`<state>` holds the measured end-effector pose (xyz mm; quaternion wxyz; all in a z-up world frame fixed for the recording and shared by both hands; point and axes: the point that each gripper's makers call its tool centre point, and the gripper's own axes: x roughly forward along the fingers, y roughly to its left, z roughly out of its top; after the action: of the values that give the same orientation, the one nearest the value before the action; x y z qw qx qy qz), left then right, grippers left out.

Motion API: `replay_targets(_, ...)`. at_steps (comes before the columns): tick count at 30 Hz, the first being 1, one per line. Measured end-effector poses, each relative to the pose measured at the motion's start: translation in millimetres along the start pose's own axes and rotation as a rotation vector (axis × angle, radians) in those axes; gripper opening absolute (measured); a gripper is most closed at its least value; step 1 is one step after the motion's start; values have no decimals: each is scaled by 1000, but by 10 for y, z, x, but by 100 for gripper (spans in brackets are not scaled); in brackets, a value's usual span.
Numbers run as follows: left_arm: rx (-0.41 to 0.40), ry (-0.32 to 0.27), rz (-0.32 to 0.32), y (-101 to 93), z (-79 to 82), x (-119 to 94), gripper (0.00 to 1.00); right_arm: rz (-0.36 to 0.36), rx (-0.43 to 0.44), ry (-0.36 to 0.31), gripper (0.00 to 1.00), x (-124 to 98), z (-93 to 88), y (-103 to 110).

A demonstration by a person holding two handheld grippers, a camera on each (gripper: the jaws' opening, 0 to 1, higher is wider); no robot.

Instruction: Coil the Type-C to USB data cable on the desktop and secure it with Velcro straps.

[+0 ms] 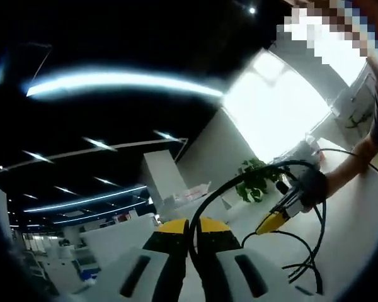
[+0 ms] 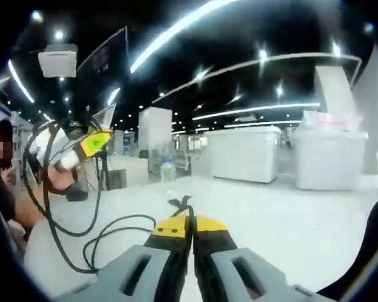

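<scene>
Black cable (image 1: 220, 189) is pinched by both the left tool (image 1: 190, 221) and the right tool (image 2: 190, 219), loosely looped toward four o'clock over the table (image 2: 290, 207), coiling unfinished, no strap fastened yet.

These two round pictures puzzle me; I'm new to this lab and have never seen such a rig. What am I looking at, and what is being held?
No robot here: a person holds a two-jaw gripper in each hand, and a fisheye camera rides on each one, looking along its jaws.

In the left gripper view, the left gripper rises from the bottom, its yellow-tipped jaws shut on a black cable. The cable arcs over to the right gripper, seen farther off with the person's hand on it, and more cable lies looped on the white desktop.

The right gripper view looks the other way. The right gripper is shut on the cable's end. The left gripper shows at the left, with cable hanging in loops to the desktop. I can't make out any Velcro strap.
</scene>
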<state>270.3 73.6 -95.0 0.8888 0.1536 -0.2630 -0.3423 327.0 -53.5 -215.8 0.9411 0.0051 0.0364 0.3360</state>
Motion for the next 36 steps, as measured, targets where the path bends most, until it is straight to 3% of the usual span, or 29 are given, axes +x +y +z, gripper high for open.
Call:
replay_targets(2,-1,-13,-2,21,66,27,6,28,-16,18,3,50,-78,8)
replay_targets(5,-17,-39,1,80,198,40,6,14,-134,14,11,48,-60,-15)
replay_targets(8,-18,-40,5,131,261,47,6,139,-149,-13,12,31,-4,225)
replay_targets(9,-10,-34,8,158,272,51,6,230,-159,-21,12,22,-27,397)
replay_targets(12,-18,-45,12,233,359,70,6,370,-190,19,12,21,-219,697)
replay_targets(15,-41,-55,4,260,444,104,6,421,-256,72,15,68,-416,858)
replay_targets(18,-33,-65,-11,231,536,155,6,477,-326,91,16,150,-490,1027)
replay_targets(23,-63,-83,-50,187,669,261,6,481,-559,106,18,287,-548,1137)
replay_targets(28,-63,-110,-68,141,809,282,7,454,-668,140,17,364,-663,1086)
replay_targets(30,-69,-124,-78,100,857,274,7,417,-722,125,10,404,-648,1031)
replay_targets(33,-74,-121,-87,63,849,266,7,394,-775,103,4,416,-614,1005)
replay_targets(36,-83,-82,-91,42,697,251,7,386,-735,31,2,374,-434,994)
